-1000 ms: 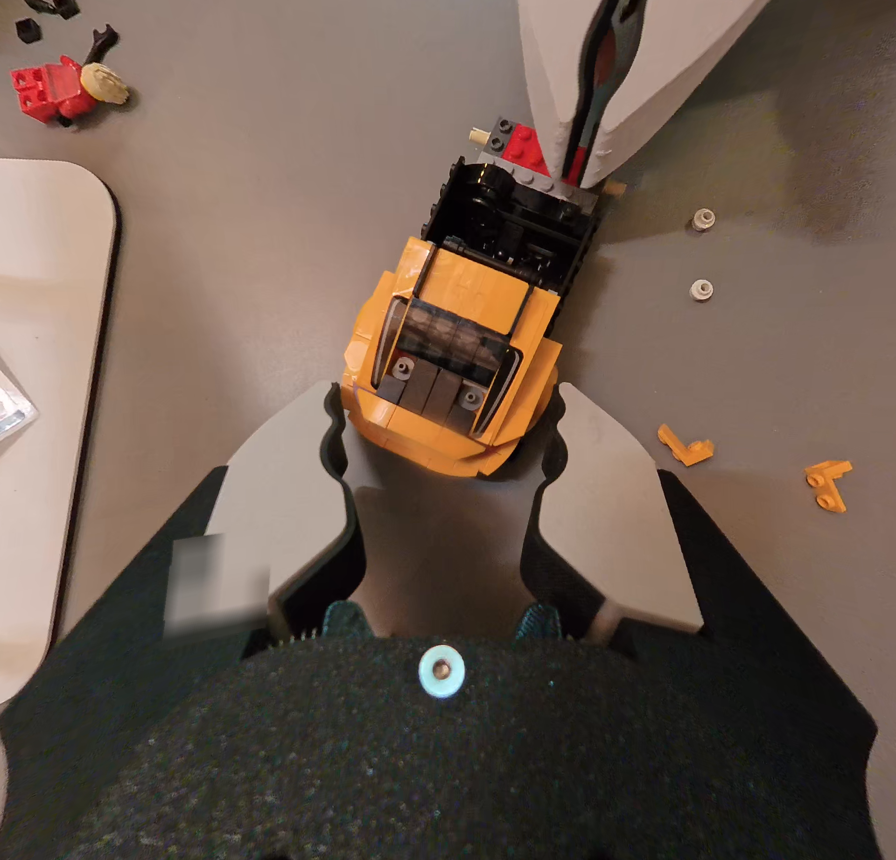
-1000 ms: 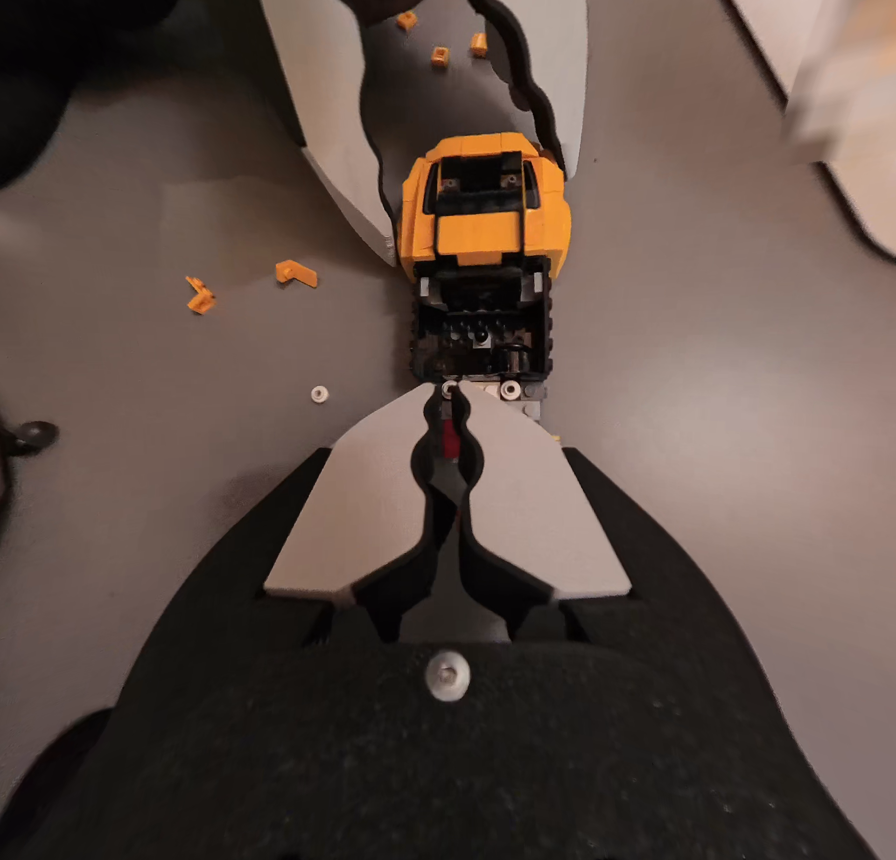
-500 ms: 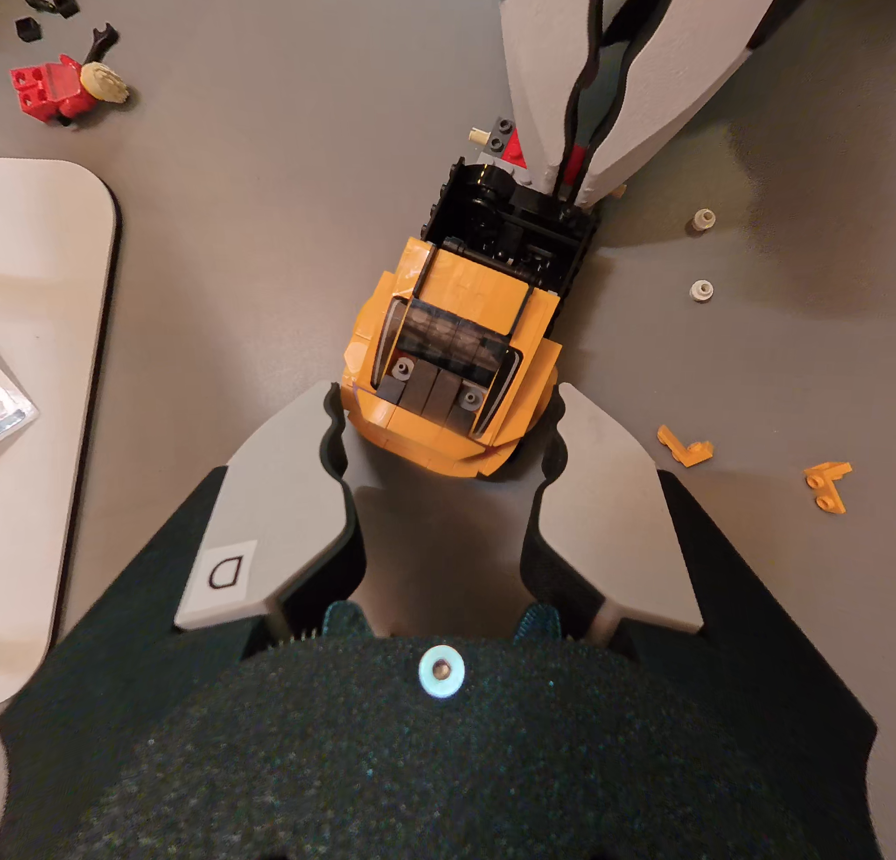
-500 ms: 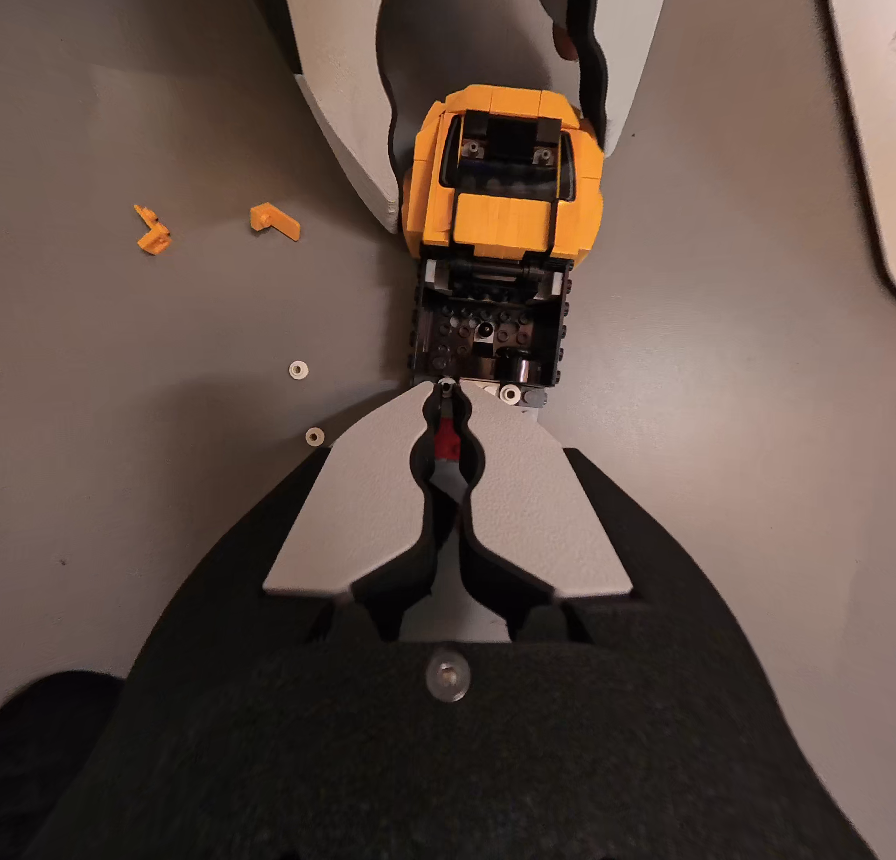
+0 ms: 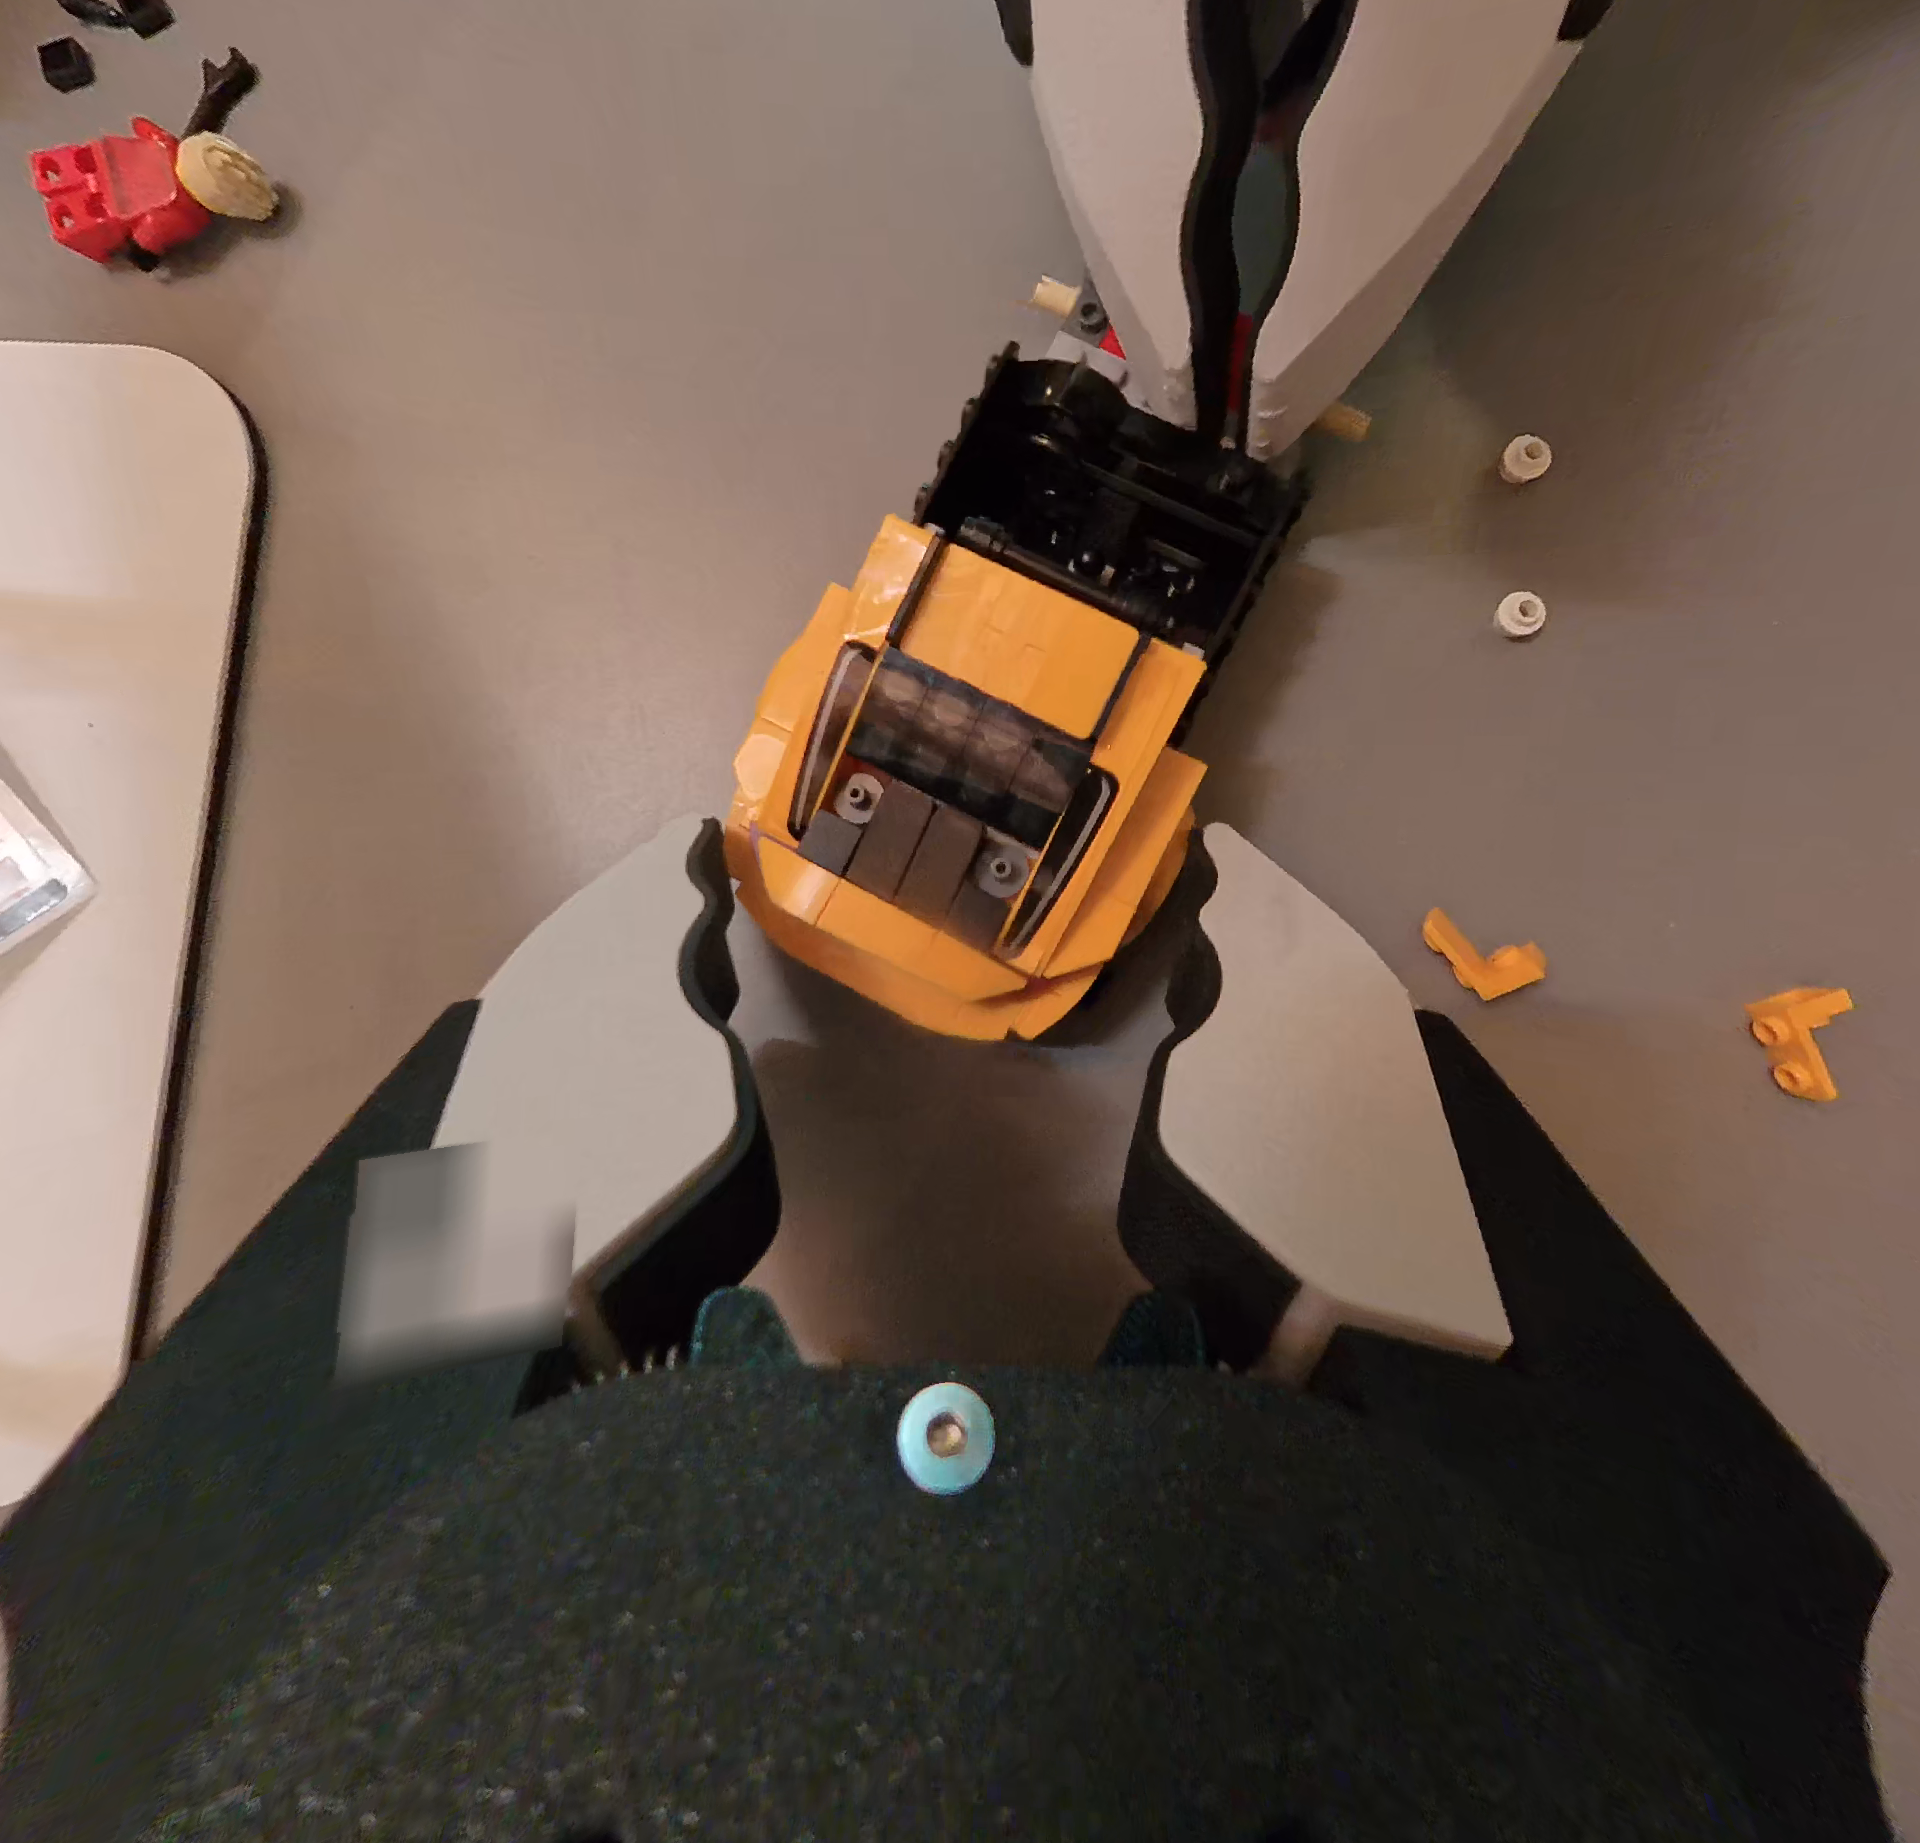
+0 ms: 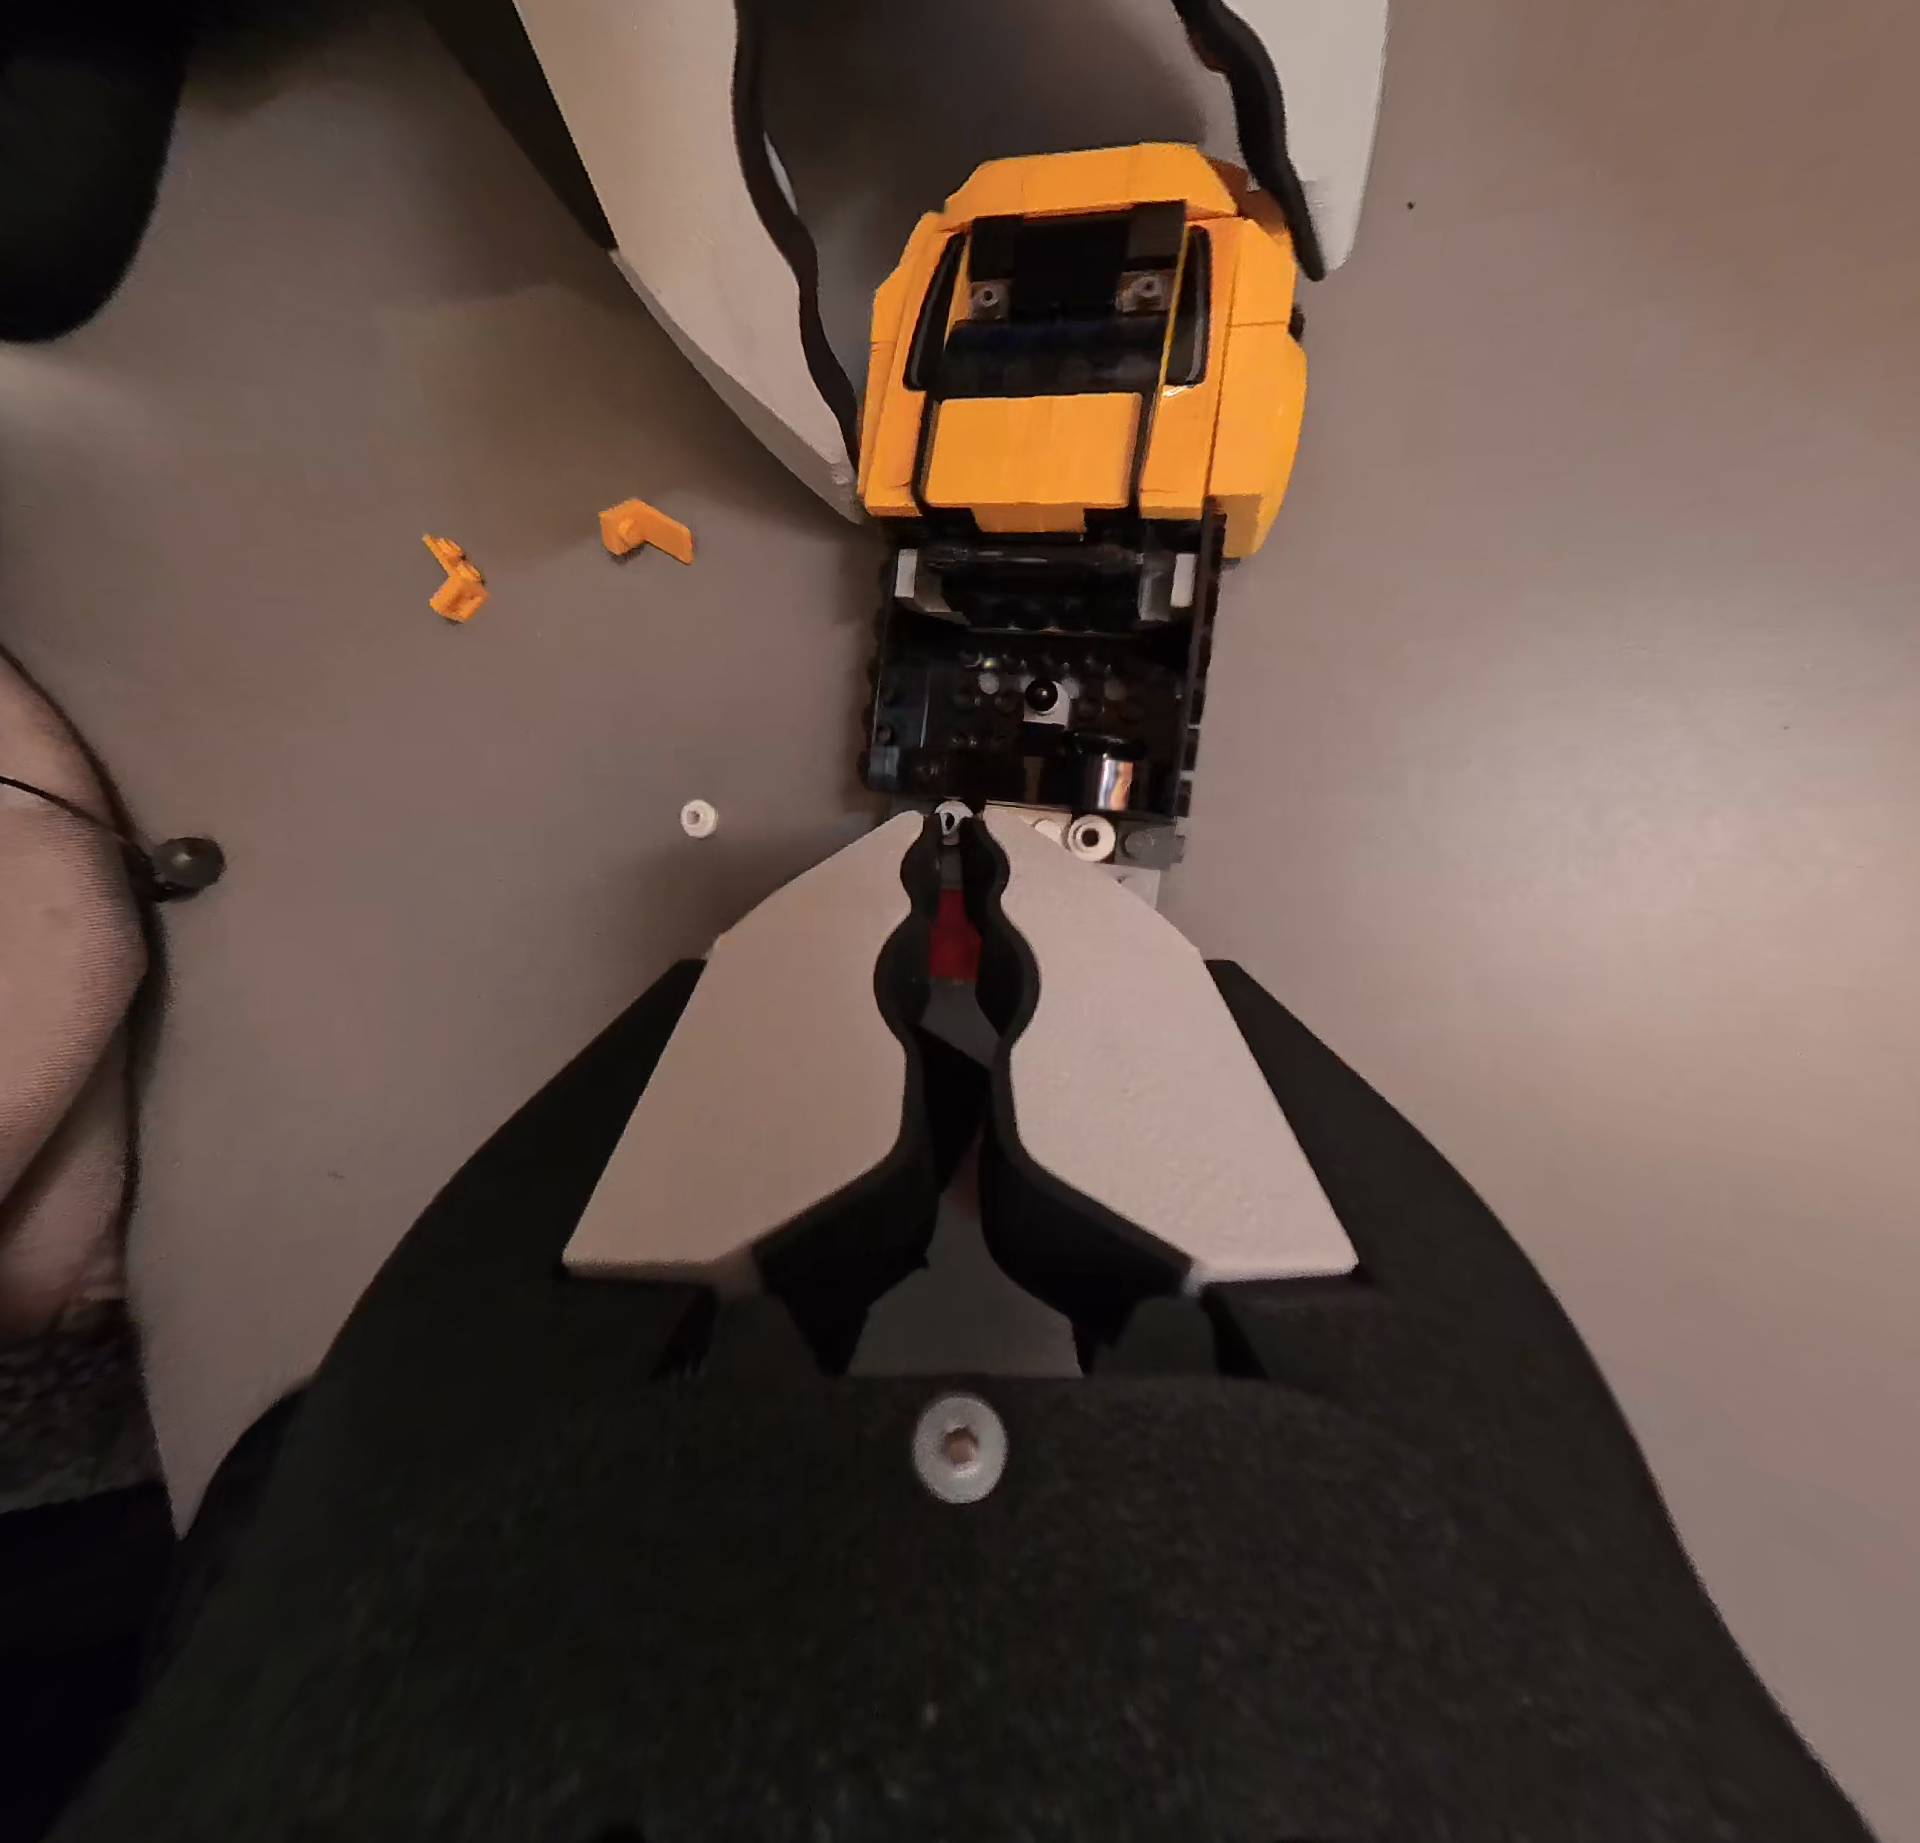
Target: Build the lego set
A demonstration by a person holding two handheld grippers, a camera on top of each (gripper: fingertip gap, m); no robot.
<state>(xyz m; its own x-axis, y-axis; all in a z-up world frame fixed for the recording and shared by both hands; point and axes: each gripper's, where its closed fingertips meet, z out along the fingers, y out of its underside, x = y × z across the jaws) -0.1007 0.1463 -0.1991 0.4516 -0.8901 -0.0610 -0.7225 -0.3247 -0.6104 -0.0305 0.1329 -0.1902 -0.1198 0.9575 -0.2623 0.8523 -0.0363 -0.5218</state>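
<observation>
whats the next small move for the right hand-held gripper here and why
Probably a gentle pull straight back. The right hand-held gripper is nearly shut at the orange toy car's open black end, by its red brick, while the left hand-held gripper brackets the orange end.

One orange-and-black brick car point(image 5: 997, 754) sat on the grey desk point(image 5: 623, 443), with two loose orange angle pieces point(image 5: 1481, 957) point(image 5: 1797, 1040), two small pale round studs point(image 5: 1525, 458) point(image 5: 1520, 614), one red brick figure point(image 5: 114, 188) and three tiny black bits point(image 5: 99, 22). Two tools point(image 5: 951, 910) point(image 6: 951, 837) flanked the car.
</observation>
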